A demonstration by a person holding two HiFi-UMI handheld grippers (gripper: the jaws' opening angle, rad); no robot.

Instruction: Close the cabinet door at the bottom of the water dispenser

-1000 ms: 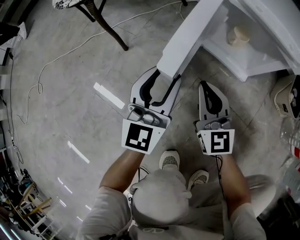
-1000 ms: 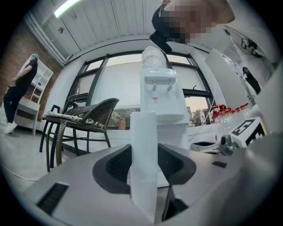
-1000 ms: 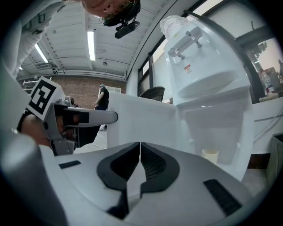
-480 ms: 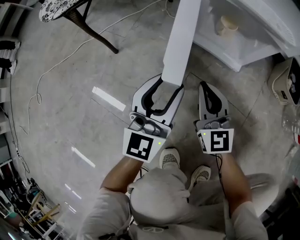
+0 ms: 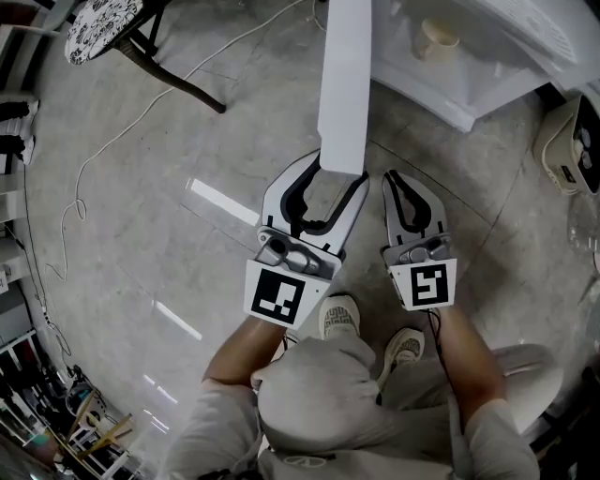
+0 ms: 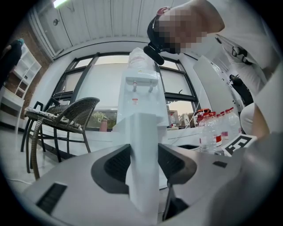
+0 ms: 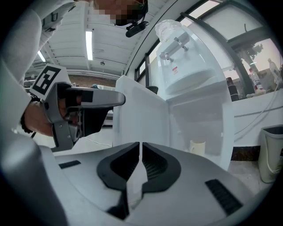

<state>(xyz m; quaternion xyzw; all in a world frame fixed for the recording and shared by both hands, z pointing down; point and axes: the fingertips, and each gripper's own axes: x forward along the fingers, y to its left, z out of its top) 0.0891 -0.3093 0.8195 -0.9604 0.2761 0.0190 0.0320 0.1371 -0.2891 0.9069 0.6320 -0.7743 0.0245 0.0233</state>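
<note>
The white cabinet door (image 5: 344,84) stands open at the foot of the water dispenser (image 6: 141,88) and runs straight up the head view. My left gripper (image 5: 336,172) straddles the door's free edge (image 6: 143,167). Its jaws are opening, and the pads still lie against both faces. My right gripper (image 5: 394,178) is shut and empty, just right of the door. In the right gripper view the door (image 7: 139,123) stands ahead of the right gripper (image 7: 140,145), beside the open cabinet (image 7: 199,128). A pale cup (image 5: 433,37) sits inside the cabinet.
A wicker chair (image 5: 112,23) stands at the far left, and a white cable (image 5: 84,159) trails over the grey floor. Water bottles (image 6: 212,132) stand right of the dispenser. A white bin (image 7: 269,150) sits at the right. The person's shoes (image 5: 339,319) are just behind the grippers.
The door has swung with my left gripper, from slanting right to running straight up the head view. My right gripper has shifted slightly left and stays shut.
</note>
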